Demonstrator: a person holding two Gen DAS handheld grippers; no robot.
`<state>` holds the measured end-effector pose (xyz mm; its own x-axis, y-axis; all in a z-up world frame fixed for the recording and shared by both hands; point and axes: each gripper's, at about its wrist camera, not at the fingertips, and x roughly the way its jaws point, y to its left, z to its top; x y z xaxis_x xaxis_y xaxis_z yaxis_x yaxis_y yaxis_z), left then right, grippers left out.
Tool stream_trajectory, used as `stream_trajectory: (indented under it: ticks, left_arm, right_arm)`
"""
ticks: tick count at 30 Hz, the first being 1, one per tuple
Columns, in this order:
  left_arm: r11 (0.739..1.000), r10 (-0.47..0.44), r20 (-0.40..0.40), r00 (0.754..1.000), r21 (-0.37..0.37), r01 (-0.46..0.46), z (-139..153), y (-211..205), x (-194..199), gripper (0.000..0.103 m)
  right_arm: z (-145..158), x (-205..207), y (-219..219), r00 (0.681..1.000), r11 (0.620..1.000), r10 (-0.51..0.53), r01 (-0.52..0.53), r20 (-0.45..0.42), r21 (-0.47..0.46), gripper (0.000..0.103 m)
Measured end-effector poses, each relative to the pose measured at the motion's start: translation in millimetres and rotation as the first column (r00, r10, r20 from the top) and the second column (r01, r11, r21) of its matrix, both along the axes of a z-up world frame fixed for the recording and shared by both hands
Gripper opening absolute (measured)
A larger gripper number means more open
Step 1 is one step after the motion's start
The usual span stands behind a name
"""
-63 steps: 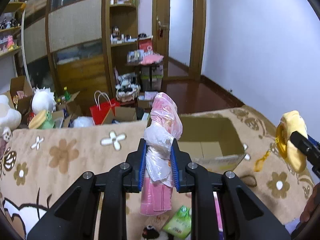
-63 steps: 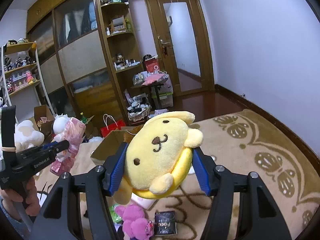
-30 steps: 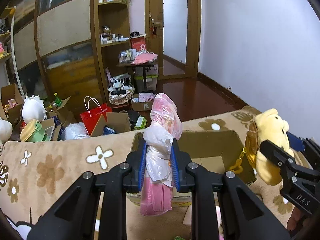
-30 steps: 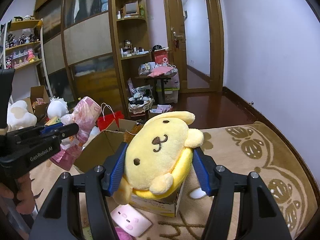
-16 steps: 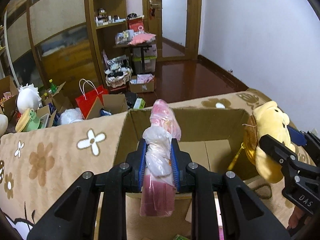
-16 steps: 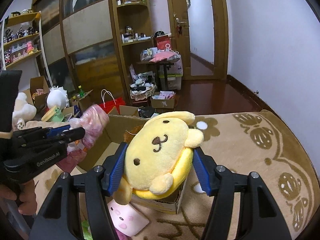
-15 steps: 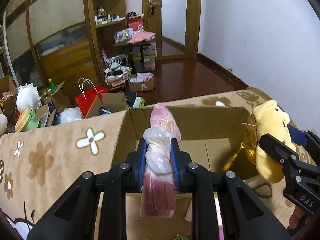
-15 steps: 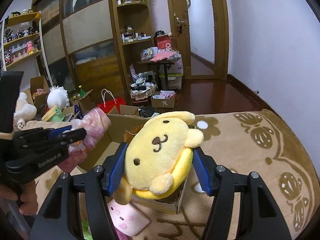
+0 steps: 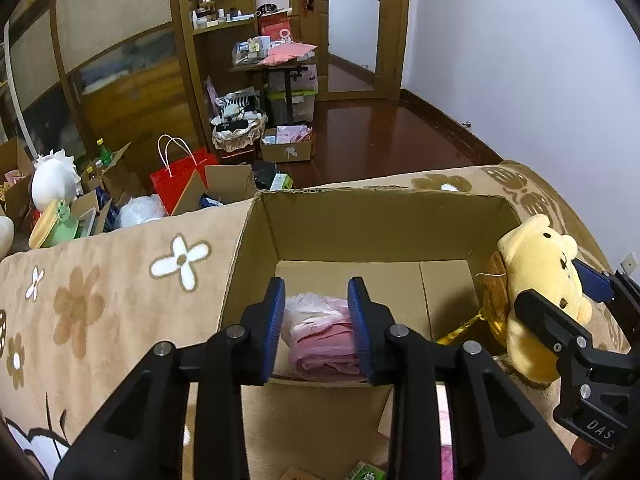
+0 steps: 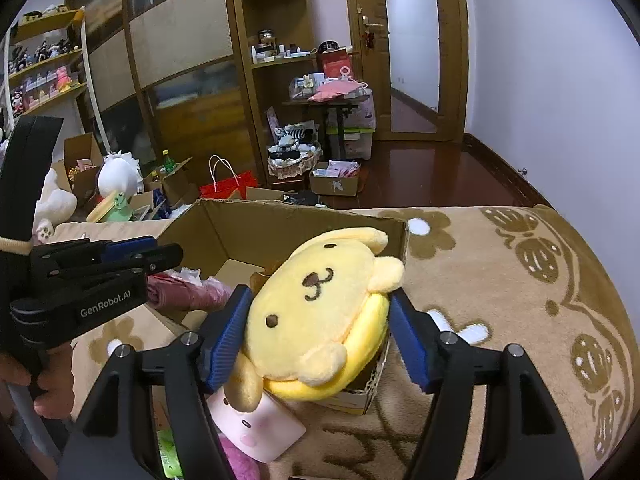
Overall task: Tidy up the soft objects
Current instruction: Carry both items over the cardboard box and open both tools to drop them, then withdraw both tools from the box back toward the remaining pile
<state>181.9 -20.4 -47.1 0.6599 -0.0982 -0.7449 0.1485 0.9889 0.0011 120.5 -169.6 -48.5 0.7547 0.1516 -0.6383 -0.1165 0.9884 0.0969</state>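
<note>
An open cardboard box point(image 9: 384, 216) stands on the flowered beige blanket point(image 9: 100, 280). A pink soft bundle in clear plastic point(image 9: 320, 340) lies on the box floor at its near left. My left gripper point(image 9: 318, 320) is open just above it, over the box's near edge. In the right wrist view the bundle point(image 10: 188, 292) shows inside the box point(image 10: 280, 224) beside the left gripper point(image 10: 168, 256). My right gripper point(image 10: 316, 328) is shut on a yellow dog plush point(image 10: 320, 304), held at the box's right edge. The plush also shows in the left wrist view point(image 9: 540, 292).
A pink-and-white square plush point(image 10: 256, 428) and a green packet point(image 10: 170, 456) lie on the blanket in front of the box. Beyond the blanket's far edge are a red paper bag point(image 9: 180, 176), cardboard boxes, a white plush point(image 9: 54, 180) and wooden shelving.
My left gripper has opened and let the pink bundle drop into the box. The right gripper has moved nearer the box's edge and the yellow plush has tilted.
</note>
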Motion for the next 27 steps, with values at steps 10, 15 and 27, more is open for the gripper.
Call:
stream_trajectory:
  ticks: [10,15,27]
  left_arm:
    - [1.000,-0.009,0.009,1.000,0.024,0.009,-1.7,-4.8,-2.7,0.065]
    - [0.999,-0.005,0.001,1.000,0.039,0.005,-1.9,-2.8,-4.4,0.073]
    - [0.998,-0.030,0.025,0.999,0.057,0.029,23.3,2.3,-31.5,0.093]
  right_arm:
    - [5.3,0.5,-8.3,0.999,0.999,-0.021,0.020,0.024,0.033,0.095]
    - [8.6,-1.6,-14.4,0.999,0.998,-0.032,0.030,0.027,0.063,0.103]
    - [18.8,-24.7,-30.7,0.996,0.989,-0.086,0.085,0.004,0.125,0.103]
